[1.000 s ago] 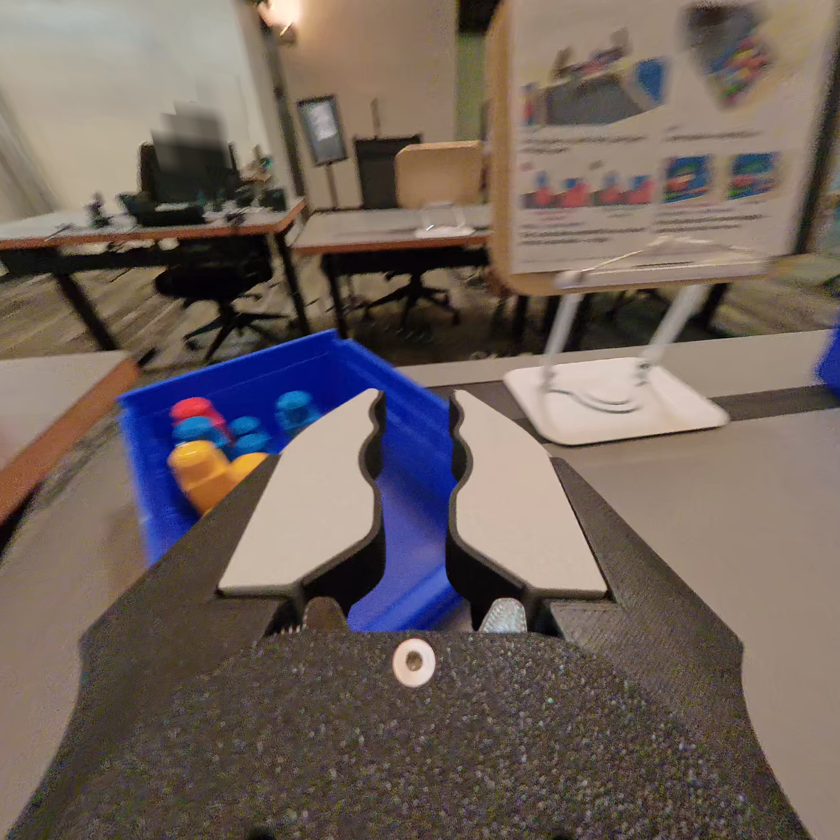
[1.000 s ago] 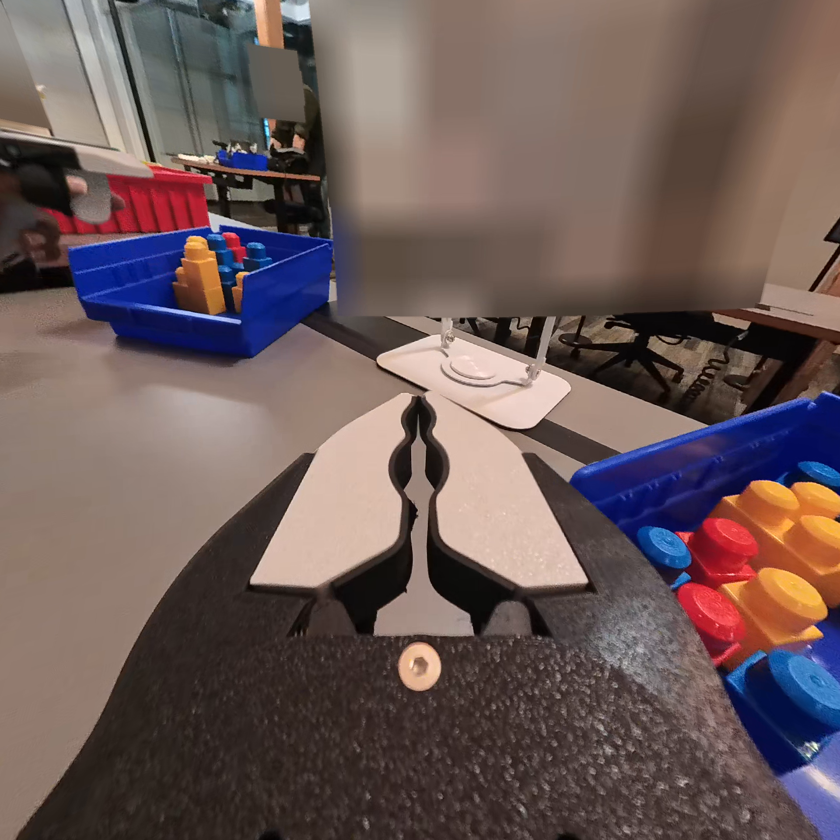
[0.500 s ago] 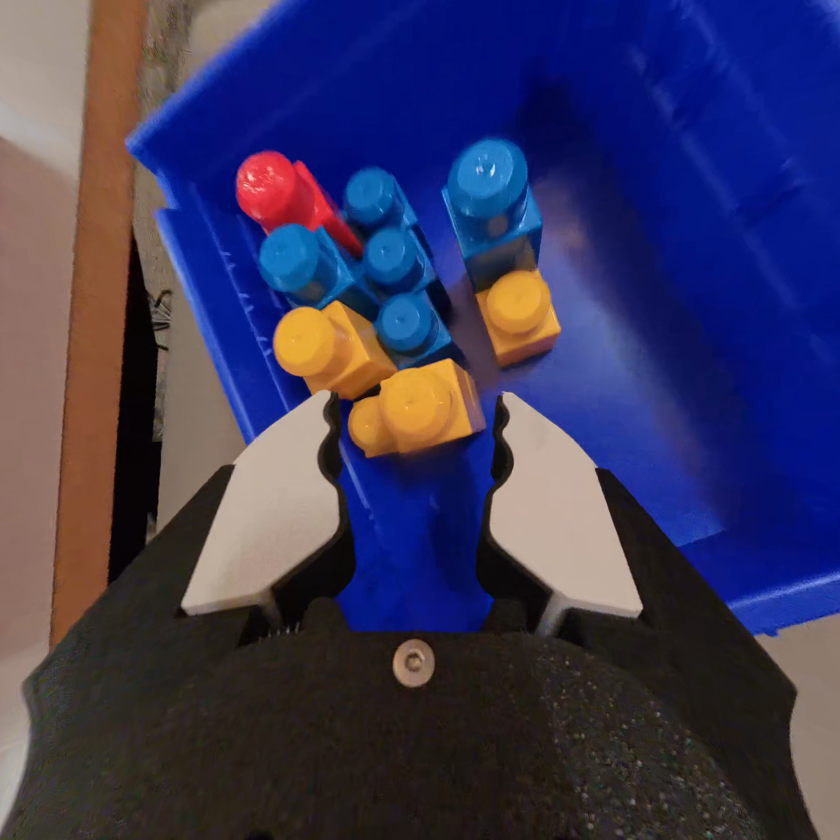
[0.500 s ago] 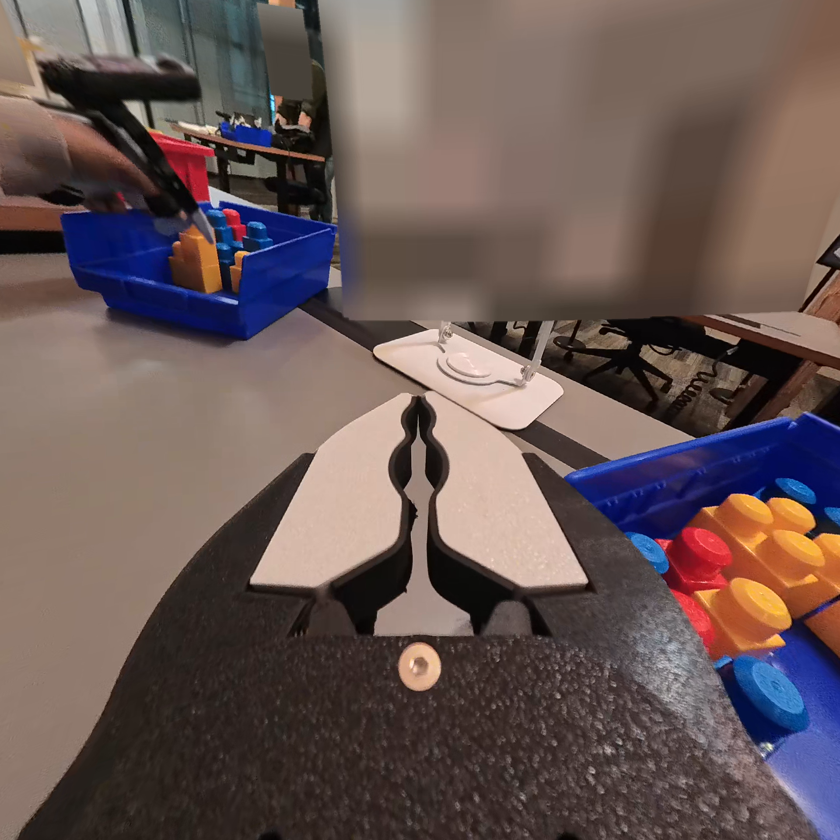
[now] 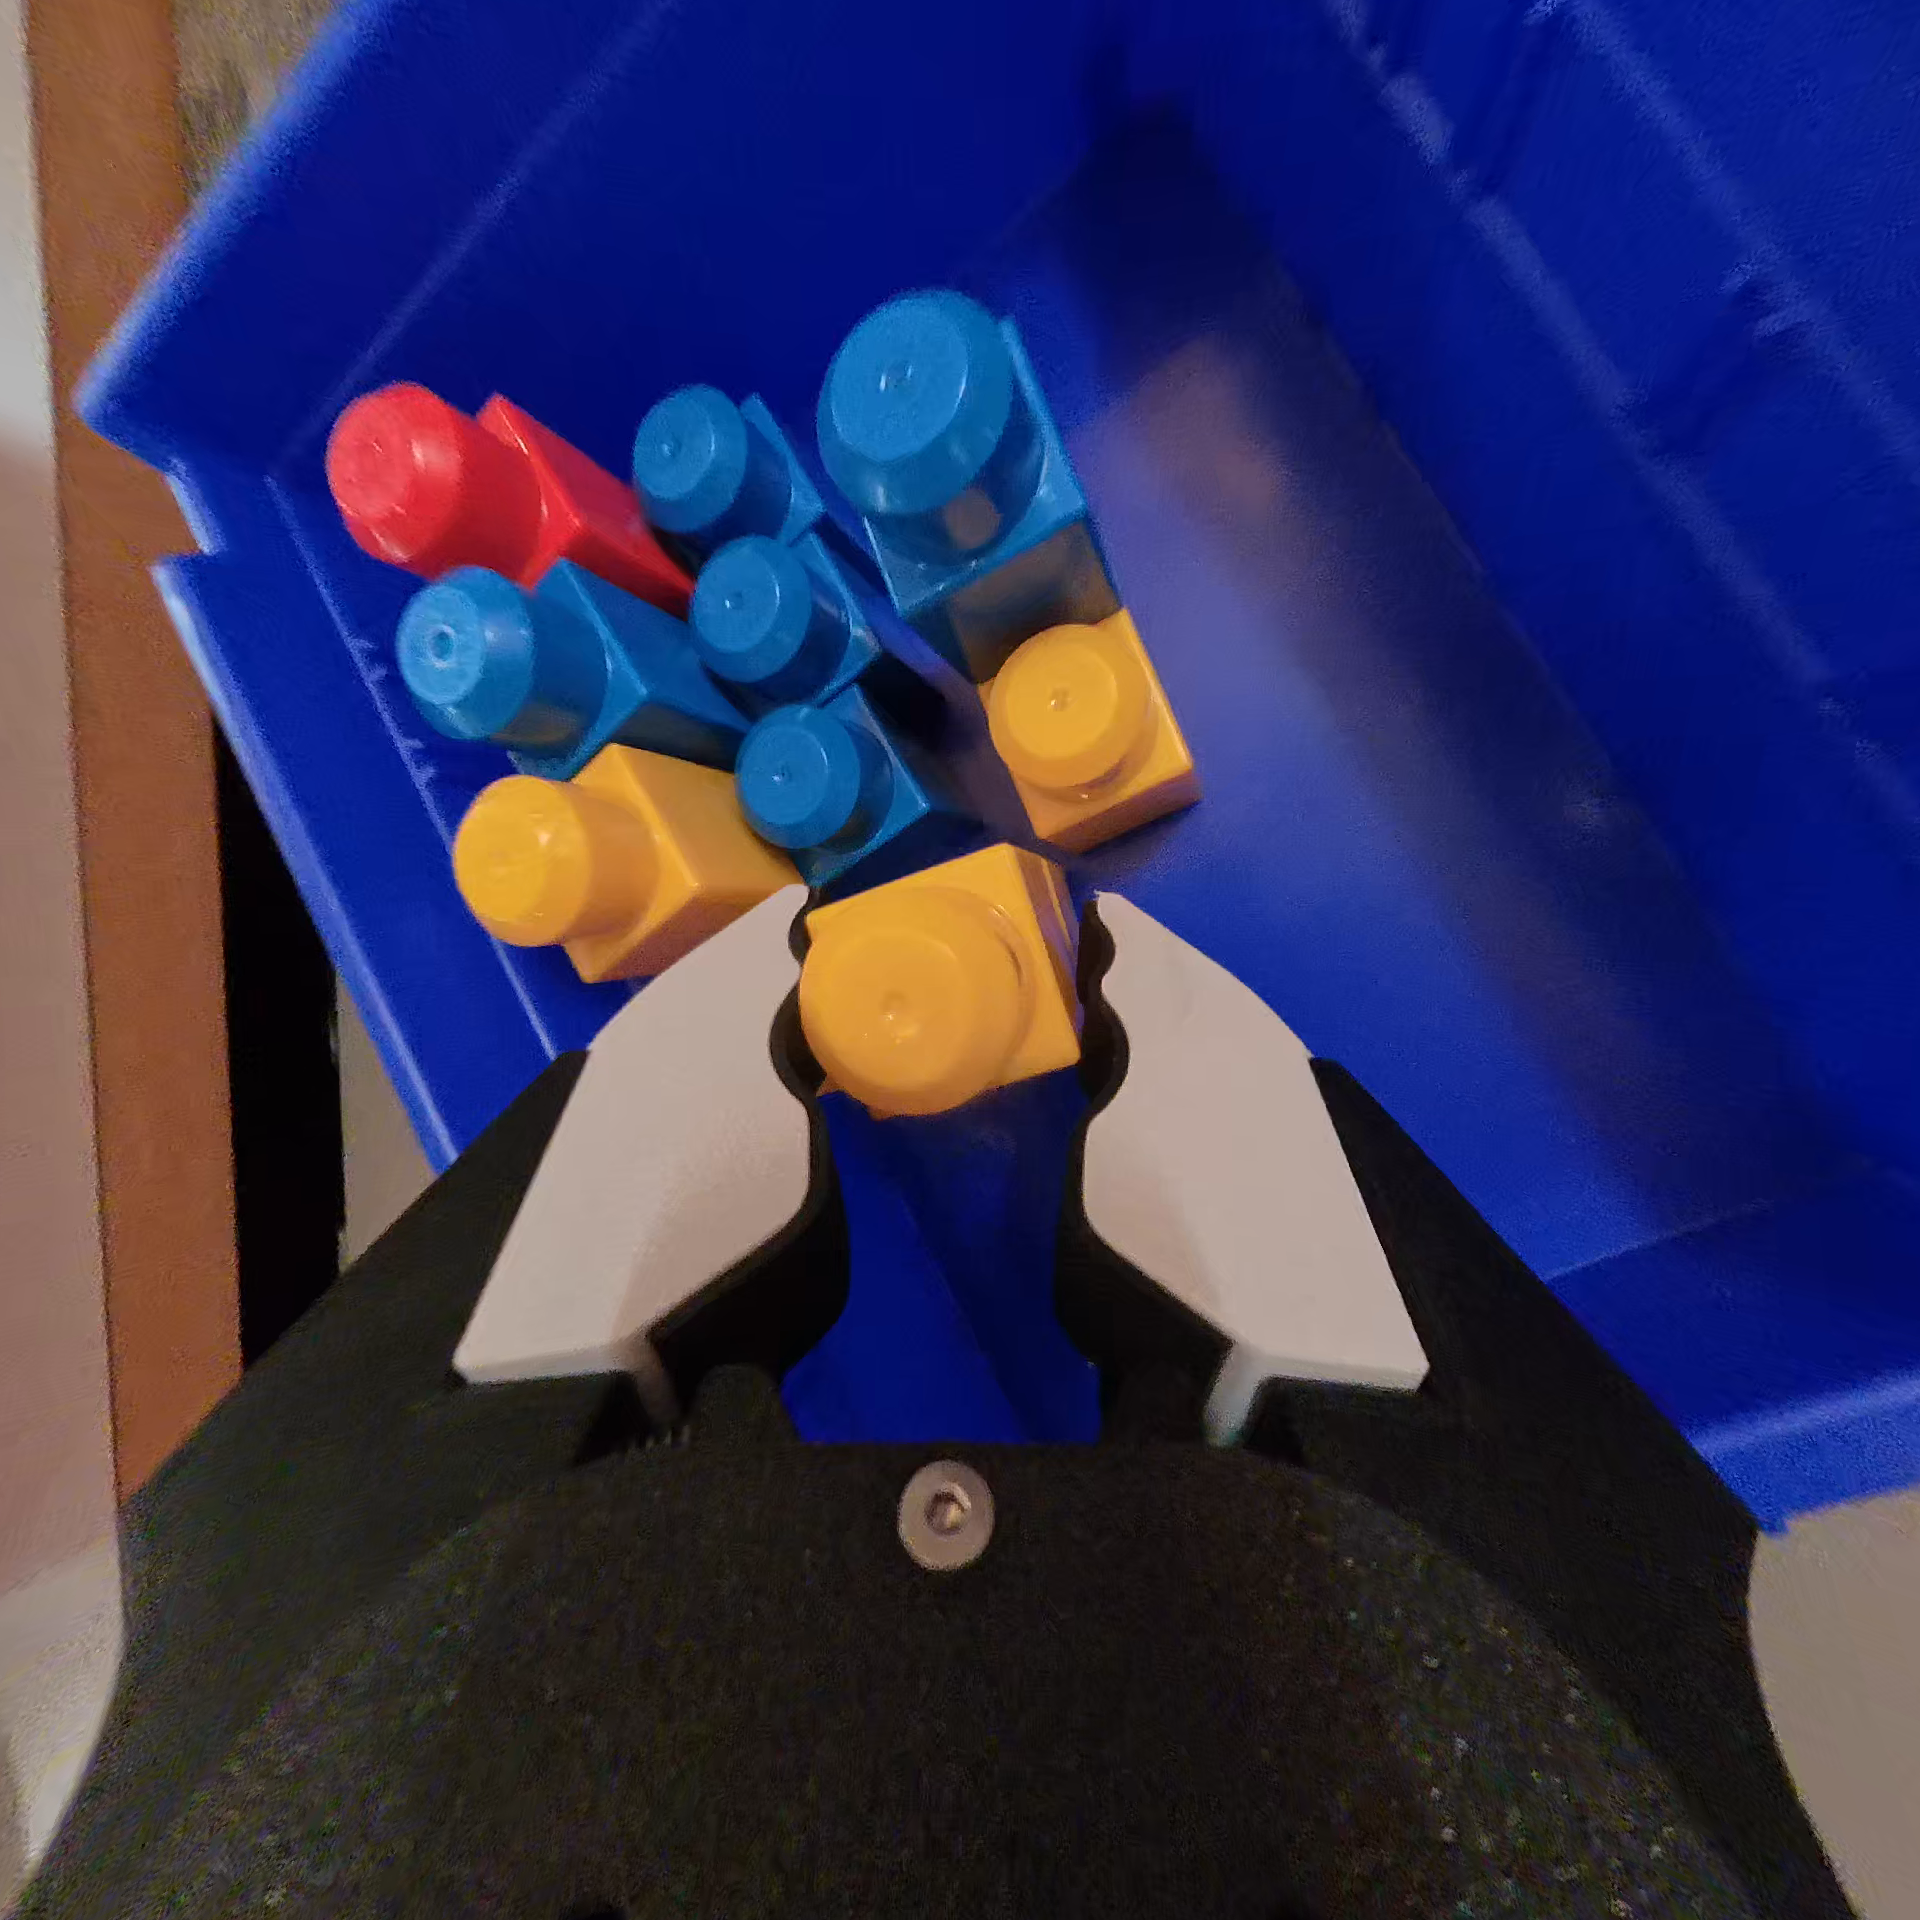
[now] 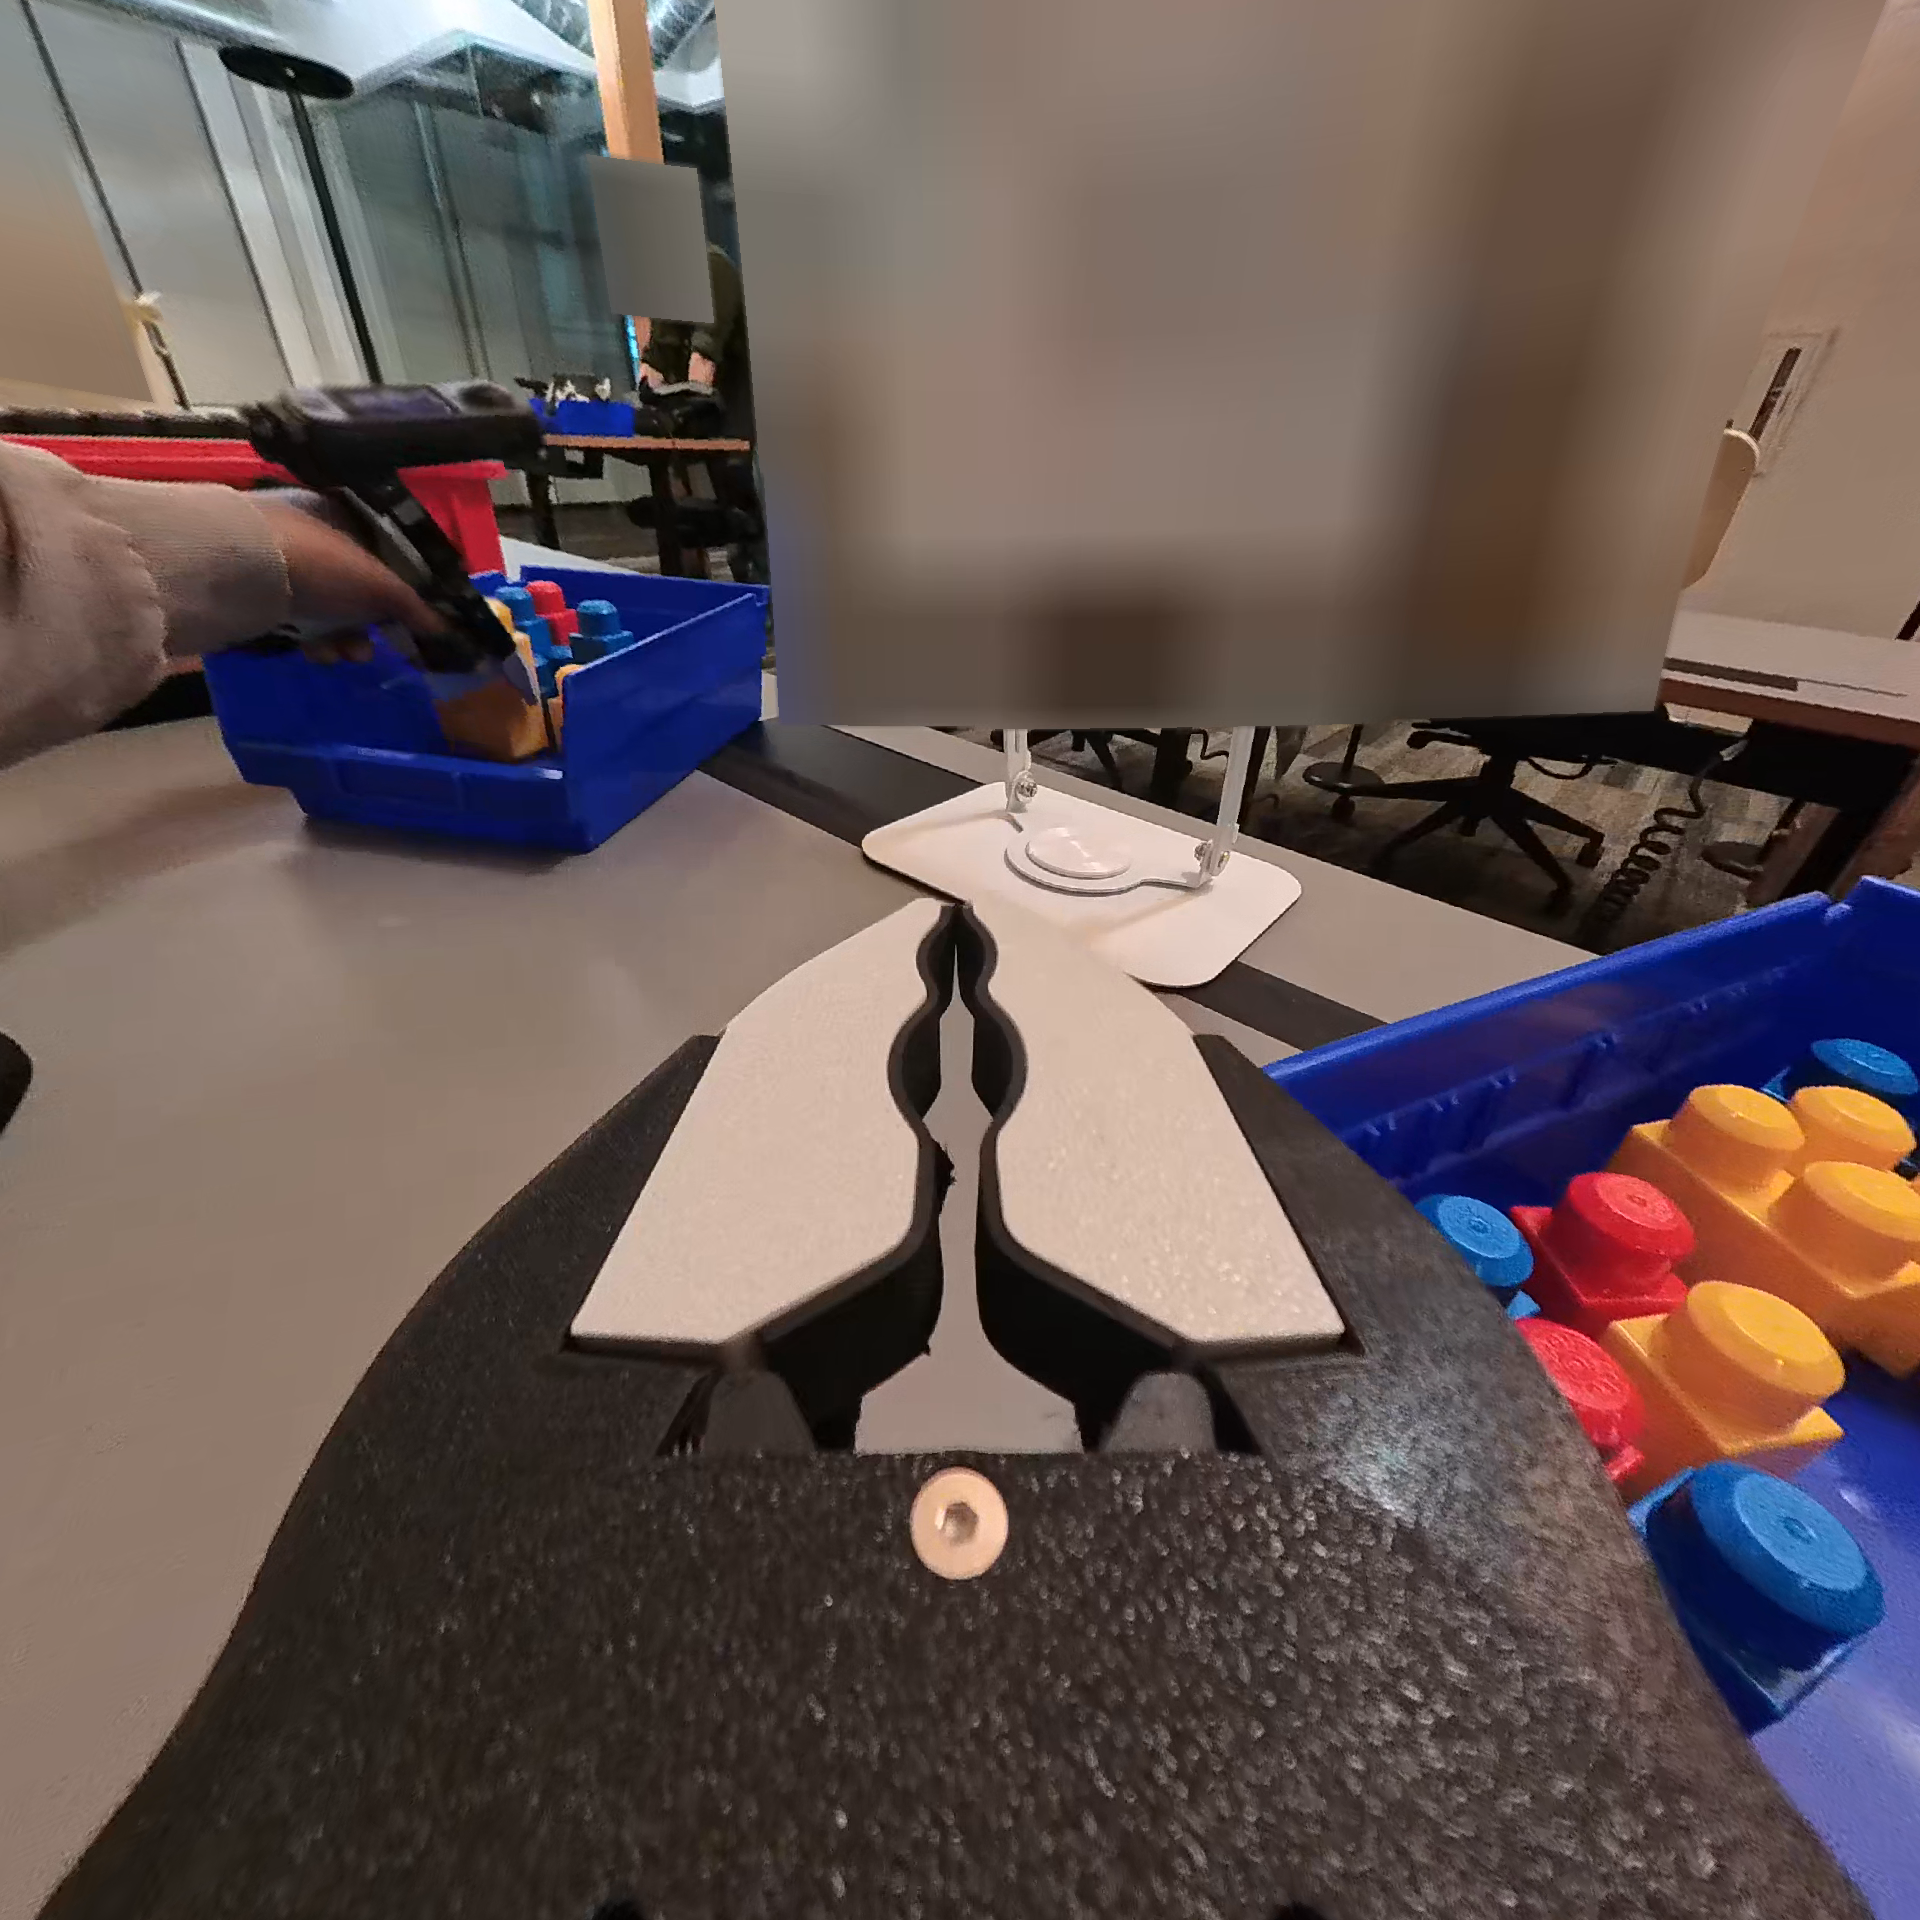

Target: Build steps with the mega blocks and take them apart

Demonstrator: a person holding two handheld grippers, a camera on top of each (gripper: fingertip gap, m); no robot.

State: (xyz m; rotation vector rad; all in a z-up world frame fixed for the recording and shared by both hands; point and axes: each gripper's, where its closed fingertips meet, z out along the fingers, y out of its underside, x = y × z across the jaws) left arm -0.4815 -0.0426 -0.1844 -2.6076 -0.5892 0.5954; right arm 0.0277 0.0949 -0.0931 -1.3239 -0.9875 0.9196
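In the left wrist view my left gripper reaches down into a blue bin. Its two pads are closed against the sides of the top yellow block of a stepped stack. Blue blocks, other yellow blocks and a red block stand just beyond it. The right wrist view shows this gripper far left, in that bin. My right gripper is shut with nothing between its pads, above the grey table.
A second blue bin at the right holds loose yellow, red and blue blocks. A white stand base sits ahead of the right gripper with a blurred board above it. A person's sleeve is at far left. There is about 55 centimeters between the tips of the two grippers.
My left gripper swung down from above the table into the bin, opened wide over the yellow block, then closed on its sides. The right gripper stayed shut and almost still.
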